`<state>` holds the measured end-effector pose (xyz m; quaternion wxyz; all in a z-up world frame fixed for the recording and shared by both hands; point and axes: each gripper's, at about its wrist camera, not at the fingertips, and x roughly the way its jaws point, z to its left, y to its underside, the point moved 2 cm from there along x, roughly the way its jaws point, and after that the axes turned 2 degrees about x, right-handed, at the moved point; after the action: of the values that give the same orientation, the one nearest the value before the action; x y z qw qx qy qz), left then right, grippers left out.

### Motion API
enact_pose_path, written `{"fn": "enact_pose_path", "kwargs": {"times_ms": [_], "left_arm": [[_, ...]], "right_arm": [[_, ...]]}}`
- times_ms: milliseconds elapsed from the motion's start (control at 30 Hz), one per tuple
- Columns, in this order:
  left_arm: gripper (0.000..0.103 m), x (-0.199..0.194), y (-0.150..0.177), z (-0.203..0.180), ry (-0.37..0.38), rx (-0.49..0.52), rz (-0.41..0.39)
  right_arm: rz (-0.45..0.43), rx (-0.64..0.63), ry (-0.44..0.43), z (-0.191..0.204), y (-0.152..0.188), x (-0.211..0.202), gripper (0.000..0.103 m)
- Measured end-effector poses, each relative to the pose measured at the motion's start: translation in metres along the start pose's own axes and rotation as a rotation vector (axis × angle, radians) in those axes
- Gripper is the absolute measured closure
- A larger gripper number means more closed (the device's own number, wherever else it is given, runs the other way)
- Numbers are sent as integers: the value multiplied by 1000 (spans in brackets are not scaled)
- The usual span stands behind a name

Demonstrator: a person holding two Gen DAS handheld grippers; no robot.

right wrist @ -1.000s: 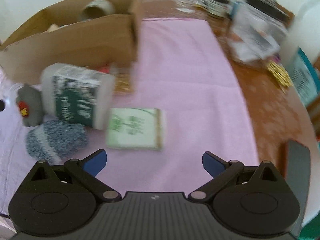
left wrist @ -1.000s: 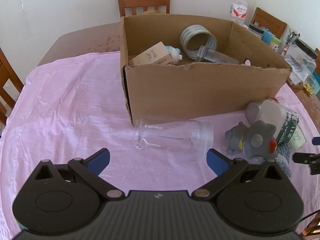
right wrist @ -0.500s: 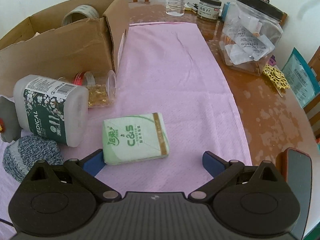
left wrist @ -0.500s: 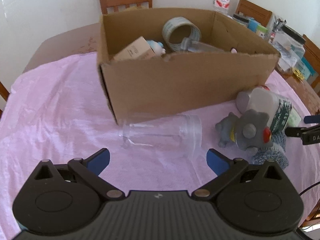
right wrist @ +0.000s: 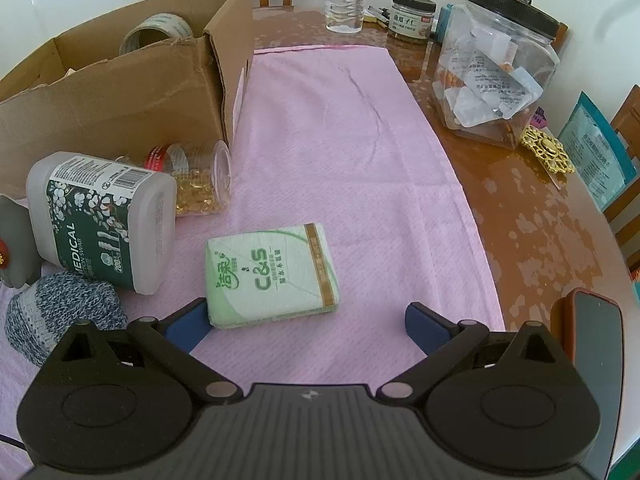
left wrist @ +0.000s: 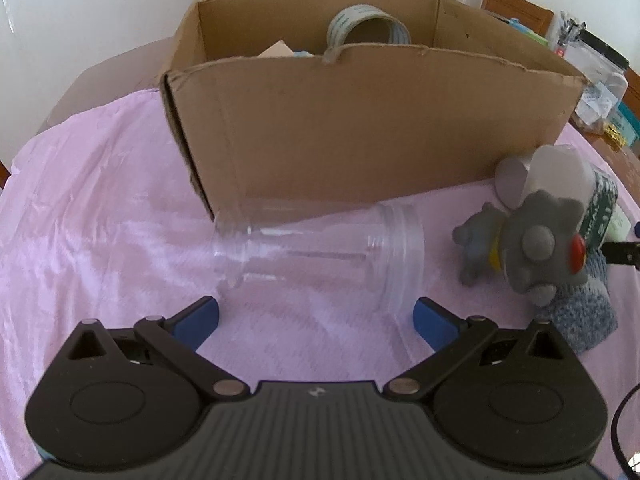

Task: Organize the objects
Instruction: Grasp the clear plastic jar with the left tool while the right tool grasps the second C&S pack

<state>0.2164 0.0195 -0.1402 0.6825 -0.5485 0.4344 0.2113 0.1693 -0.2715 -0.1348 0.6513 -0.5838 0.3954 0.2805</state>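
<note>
Moving closer, both tools stay spread wide: the left tool (left wrist: 316, 312) nears the clear cup (left wrist: 320, 244), the right tool (right wrist: 306, 318) nears the tissue pack (right wrist: 272, 276); grabbing probably comes next.

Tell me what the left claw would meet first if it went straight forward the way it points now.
Most likely the clear plastic cup, lying on its side just ahead of the open left claw. Behind it stands the cardboard box. Depth is hard to judge.
</note>
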Motion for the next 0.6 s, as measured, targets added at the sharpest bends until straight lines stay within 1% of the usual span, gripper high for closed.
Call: {"fn": "enact_pose_path", "kwargs": {"times_ms": [300, 433, 600], "left_arm": [[1, 4, -10, -4, -15, -16, -5], [1, 2, -12, -9, -42, 12, -13], [1, -7, -15, -10, -53, 20, -39]], "right_arm": [[0, -26, -15, 4, -3, 1, 0], [-2, -56, -34, 9, -8, 6, 0], [-2, -76, -43, 12, -13, 9, 0]]}}
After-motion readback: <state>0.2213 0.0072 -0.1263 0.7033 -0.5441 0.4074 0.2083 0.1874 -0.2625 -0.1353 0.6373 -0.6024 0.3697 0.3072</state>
